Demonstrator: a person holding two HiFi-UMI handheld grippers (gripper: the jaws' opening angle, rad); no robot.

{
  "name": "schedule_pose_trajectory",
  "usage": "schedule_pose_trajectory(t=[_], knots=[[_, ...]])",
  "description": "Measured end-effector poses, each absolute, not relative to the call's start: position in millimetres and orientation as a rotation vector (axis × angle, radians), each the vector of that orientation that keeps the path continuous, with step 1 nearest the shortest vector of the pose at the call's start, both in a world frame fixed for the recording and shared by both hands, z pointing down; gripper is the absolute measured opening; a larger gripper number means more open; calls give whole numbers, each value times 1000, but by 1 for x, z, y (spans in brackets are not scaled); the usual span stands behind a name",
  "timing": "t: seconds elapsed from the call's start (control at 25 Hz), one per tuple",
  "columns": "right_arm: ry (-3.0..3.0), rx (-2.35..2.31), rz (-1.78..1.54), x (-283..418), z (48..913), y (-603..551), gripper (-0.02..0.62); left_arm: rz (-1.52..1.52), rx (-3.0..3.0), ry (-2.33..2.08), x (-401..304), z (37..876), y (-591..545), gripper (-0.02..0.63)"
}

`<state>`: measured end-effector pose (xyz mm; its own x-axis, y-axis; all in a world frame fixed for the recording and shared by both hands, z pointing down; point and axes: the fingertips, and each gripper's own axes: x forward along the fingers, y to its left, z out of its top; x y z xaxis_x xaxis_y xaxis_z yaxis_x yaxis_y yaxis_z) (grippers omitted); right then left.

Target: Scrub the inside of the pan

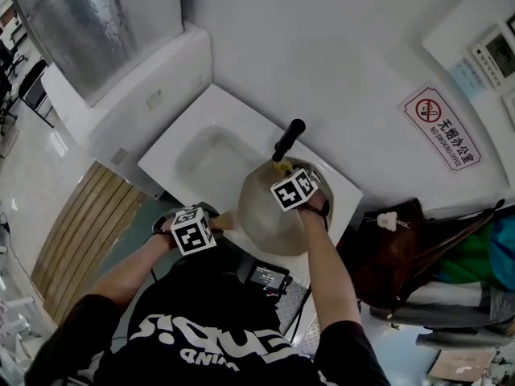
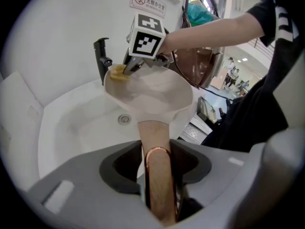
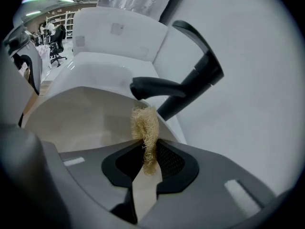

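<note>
The cream pan (image 1: pixel 269 215) is held over the front right part of a white sink (image 1: pixel 233 107), its bowl tilted towards the black faucet (image 1: pixel 288 139). Its wood-toned handle (image 2: pixel 153 137), capped with copper, is clamped between the jaws of the left gripper (image 2: pixel 156 175). At the pan's far rim, just beside the faucet, a yellow fibrous scrub pad (image 3: pixel 144 128) is pinched between the jaws of the right gripper (image 3: pixel 147 159) and pressed against the inner wall. A round drain (image 2: pixel 124 119) is seen in the basin below. The sink is set into a corner of plain white walls, on which a no-smoking sign (image 1: pixel 442 127) is mounted. A brown bag (image 1: pixel 394 252) is placed to the right, and wooden slats (image 1: pixel 80 232) are seen to the left.
</note>
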<state>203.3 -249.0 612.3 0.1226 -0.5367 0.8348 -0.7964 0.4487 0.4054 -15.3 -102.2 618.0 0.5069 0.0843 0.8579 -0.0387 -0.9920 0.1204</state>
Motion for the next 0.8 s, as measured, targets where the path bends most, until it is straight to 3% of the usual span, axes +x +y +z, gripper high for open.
schedule_pose_trajectory(t=[0.8], knots=[[-1299, 1181, 135, 288, 601, -205, 74, 1461, 2618, -46, -17, 618, -103, 171]])
